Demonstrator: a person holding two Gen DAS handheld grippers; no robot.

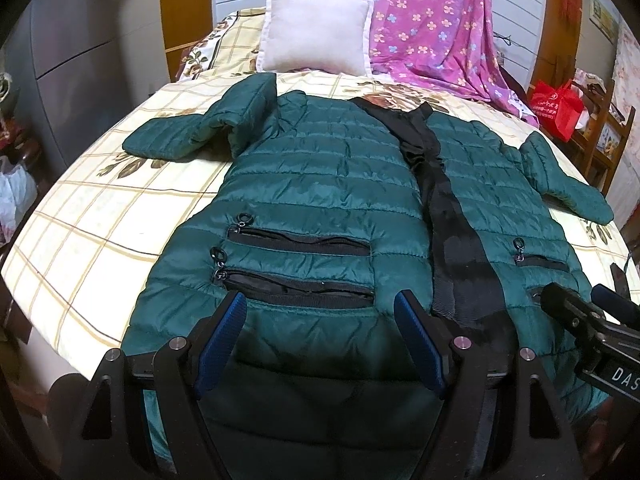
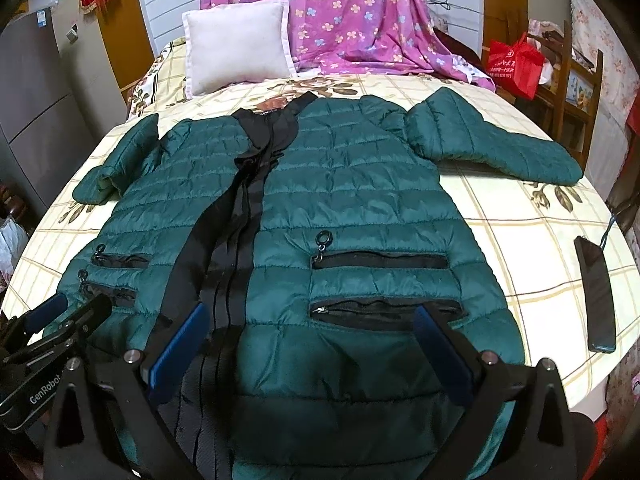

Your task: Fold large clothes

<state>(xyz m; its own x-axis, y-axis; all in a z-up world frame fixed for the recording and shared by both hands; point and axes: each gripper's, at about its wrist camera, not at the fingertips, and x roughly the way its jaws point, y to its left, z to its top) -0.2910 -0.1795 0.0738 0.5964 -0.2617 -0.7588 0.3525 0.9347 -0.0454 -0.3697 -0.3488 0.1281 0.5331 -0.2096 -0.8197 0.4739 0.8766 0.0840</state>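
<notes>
Jacket, quilted shiny green, lies flat on the bed; its hem is hidden under both wide-open, empty tongs: left, right.

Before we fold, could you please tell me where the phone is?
In the right wrist view, the black phone lies on the bedsheet, right of the green jacket's hem.

One jacket, one pillow, one phone.

Both views low, near hem, sharing jacket
</notes>
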